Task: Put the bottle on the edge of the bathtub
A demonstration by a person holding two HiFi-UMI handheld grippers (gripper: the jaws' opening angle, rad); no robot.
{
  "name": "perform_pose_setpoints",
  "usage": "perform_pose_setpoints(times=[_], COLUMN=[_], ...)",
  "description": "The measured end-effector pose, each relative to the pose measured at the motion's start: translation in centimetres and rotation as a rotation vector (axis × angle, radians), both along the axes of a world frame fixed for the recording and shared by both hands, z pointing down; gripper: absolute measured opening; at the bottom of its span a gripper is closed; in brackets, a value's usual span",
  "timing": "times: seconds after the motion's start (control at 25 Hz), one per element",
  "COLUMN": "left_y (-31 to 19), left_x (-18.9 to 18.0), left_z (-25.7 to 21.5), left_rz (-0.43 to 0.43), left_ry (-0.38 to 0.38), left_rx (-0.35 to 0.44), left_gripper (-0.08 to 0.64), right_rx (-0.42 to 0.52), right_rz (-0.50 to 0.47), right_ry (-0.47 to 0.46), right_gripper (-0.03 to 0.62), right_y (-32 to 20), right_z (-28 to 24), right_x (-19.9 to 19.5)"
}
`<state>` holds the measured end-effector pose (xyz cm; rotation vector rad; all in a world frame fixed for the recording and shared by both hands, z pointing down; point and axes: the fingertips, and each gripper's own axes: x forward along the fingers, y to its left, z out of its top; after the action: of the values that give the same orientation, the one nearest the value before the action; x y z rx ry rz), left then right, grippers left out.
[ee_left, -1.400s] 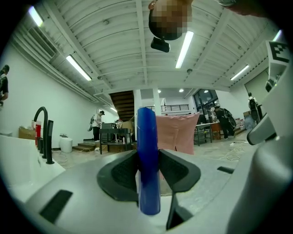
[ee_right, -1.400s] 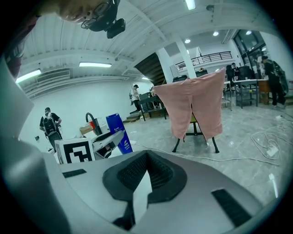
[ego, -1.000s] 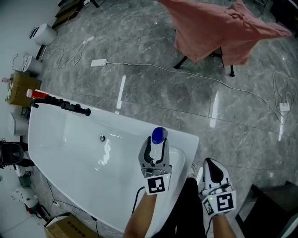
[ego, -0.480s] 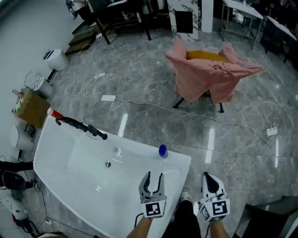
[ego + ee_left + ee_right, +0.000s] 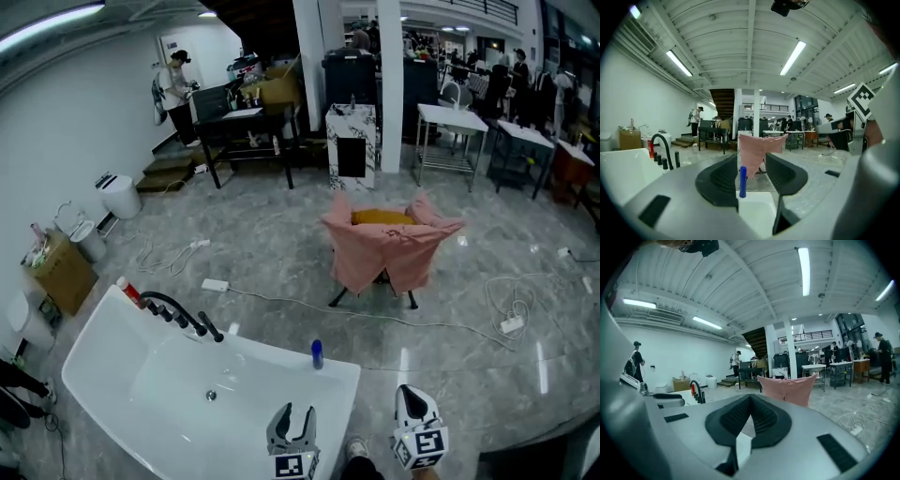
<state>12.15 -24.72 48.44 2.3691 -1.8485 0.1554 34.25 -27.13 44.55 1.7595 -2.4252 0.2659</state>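
**Bottle upright on the tub rim, both grippers off it**

The left gripper (image 5: 296, 413) is low in the head view, above the near part of the white bathtub (image 5: 272, 350). In its own view the left gripper (image 5: 752, 164) has its two dark jaws spread wide apart and nothing is clamped between them. The blue-capped bottle (image 5: 742, 181) shows in that gap, nearer the left-hand jaw, but it stands beyond the jaw tips on the white tub edge (image 5: 757, 208) and touches neither jaw.

The right gripper (image 5: 409, 396) is beside the left one, off the tub and over the grey floor. In its own view the right gripper (image 5: 750, 408) has its ribbed jaws pressed together at the tips, and it holds nothing.

From the head view the bottle (image 5: 317, 353) stands upright on the tub's far rim, close to the corner nearest the open floor. It is ahead of the left gripper and clearly apart from it, and farther from the right gripper.

Along the same rim, toward the tub's other end, a black faucet (image 5: 178, 313) arches over the basin. Out on the floor past the bottle, a pink cloth (image 5: 386, 246) is draped over a chair, and a white cable (image 5: 281, 299) runs between it and the tub.
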Motion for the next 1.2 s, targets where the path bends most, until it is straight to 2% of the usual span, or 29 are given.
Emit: perform_pose_setpoints(times=[0.24, 0.56, 0.84, 1.2], left_y=[4.8, 9.0, 10.4, 10.6], left_x=[-0.9, -3.6, -3.7, -2.9], left_z=[-6.6, -13.2, -14.7, -14.0], left_rz=[0.039, 0.014, 0.016, 0.018], left_ry=[-0.001, -0.007, -0.019, -0.024], left_rx=[0.073, 0.156, 0.185, 0.161], left_gripper=[0.194, 0.193, 0.19, 0.186], right_rx=[0.085, 0.232, 0.257, 0.252], right_rz=[0.026, 0.048, 0.04, 0.04], right_ry=[0.011, 0.014, 0.006, 0.0], right_gripper=[-0.003, -0.003, -0.003, -0.003], right_y=[4.9, 9.6, 11.1, 11.6], right_z=[-5.5, -11.9, -13.2, -12.8], right_x=[-0.2, -0.8, -0.9, -0.6])
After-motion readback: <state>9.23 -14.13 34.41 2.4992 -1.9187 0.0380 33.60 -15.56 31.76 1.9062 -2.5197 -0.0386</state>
